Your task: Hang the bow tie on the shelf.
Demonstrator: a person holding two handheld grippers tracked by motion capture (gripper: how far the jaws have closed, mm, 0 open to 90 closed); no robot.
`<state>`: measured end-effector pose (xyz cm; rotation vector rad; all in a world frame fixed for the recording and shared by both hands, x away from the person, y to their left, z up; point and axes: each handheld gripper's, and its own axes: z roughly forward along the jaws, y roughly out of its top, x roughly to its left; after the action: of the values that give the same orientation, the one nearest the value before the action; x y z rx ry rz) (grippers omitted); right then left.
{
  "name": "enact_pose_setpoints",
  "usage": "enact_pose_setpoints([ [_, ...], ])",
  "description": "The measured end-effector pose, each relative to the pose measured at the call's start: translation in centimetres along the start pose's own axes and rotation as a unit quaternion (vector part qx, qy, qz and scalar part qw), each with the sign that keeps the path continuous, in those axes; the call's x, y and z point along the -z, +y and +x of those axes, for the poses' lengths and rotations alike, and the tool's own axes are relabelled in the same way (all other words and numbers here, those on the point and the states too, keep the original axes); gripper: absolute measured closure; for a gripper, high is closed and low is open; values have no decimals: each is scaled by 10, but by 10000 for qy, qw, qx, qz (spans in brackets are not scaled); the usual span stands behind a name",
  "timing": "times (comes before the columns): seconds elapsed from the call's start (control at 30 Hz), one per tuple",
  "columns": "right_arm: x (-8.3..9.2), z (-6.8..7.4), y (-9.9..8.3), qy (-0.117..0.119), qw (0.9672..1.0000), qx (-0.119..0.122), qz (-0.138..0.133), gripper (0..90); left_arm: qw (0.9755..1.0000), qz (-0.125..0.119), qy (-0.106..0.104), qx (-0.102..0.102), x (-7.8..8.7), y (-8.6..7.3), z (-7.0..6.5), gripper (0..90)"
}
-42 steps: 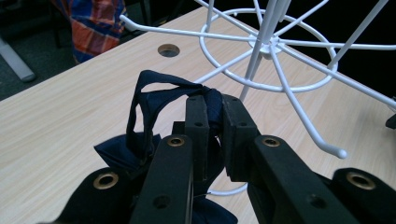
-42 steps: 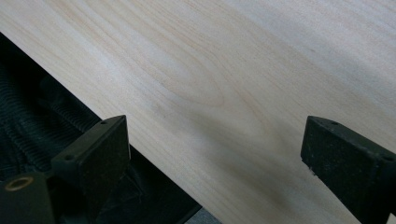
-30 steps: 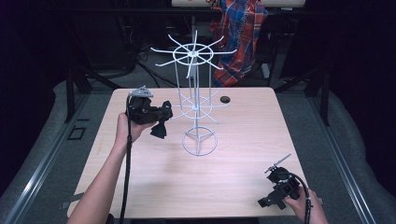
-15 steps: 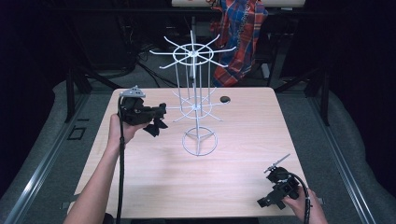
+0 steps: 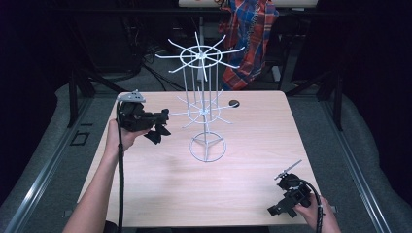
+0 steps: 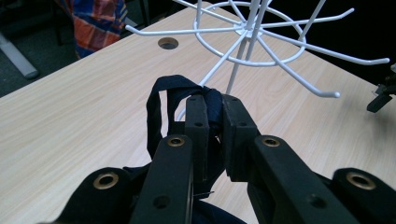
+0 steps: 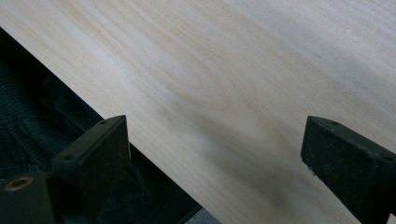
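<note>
Left claw (image 6: 214, 123) clamped on a crumpled dark-blue cloth loop (image 6: 161, 105); right claw (image 7: 215, 154) apart

Nothing readable is showing anywhere: no text, labels, brands, numbers or signs on any surface in the high view or either gripper view.

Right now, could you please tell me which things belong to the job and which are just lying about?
In the job:
- dark fabric loop, clamped in the left tool
- white wire rack

Lying about:
- plaid cloth behind the table
- right tool, open at the table's edge
</note>
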<state>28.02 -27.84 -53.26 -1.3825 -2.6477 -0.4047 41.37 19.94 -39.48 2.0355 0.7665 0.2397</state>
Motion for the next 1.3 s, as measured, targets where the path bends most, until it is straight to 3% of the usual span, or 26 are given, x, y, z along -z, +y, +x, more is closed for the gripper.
enact_pose_setpoints([
  [0.33, 0, 0, 0, -10, 10000, -6, -3, 76, 9999, 103, -88, -96, 2, 0, -3, 826],
  [0.97, -1, 1, -1, 53, 9999, -91, -103, 75, 9994, 182, -68, -288, -24, 6, -5, 825],
  [1.07, 0, 1, 0, -32, 10000, -39, 43, 75, 9993, 177, -6, -335, -25, 6, -6, 825],
  [1.2, 1, 0, 0, -10, 10000, 16, -9, 75, 9992, 212, 19, -339, -24, 5, -7, 825],
  [1.3, -2, 2, -1, 54, 9998, -133, -171, 75, 9991, 236, 20, -351, -19, 4, -6, 825],
])
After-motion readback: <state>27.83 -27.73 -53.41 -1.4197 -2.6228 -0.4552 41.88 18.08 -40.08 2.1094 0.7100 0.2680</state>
